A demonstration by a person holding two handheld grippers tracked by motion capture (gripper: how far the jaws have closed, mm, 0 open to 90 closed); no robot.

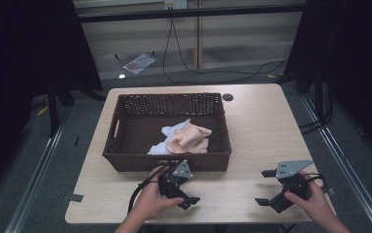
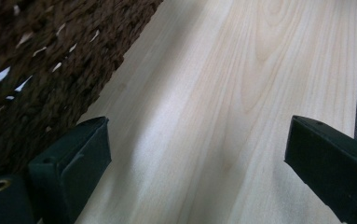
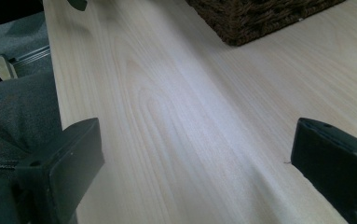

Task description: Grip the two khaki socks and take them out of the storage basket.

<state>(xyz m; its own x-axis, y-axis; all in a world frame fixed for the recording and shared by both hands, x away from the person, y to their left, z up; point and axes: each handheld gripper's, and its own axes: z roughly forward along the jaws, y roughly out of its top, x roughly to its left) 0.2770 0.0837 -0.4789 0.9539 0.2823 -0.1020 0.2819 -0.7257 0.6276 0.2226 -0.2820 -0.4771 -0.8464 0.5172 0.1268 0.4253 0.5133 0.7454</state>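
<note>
Dark wicker forms one basket (image 1: 125, 150) at mid-table, holding a heap of cloths (image 1: 186, 138), at least two: one peach, one white. High view: the left gripper (image 1: 186, 189) sits just before the basket's near wall, the right gripper (image 1: 267, 188) well apart on bare wooden table (image 1: 256, 126); both appear parked, probably awaiting a reach into the basket.

Left gripper view: jaws spread wide, nothing between them, basket wall (image 2: 36, 60) alongside.

Right gripper view: jaws likewise parted over empty wood; a basket corner (image 3: 255, 18) beyond.
</note>
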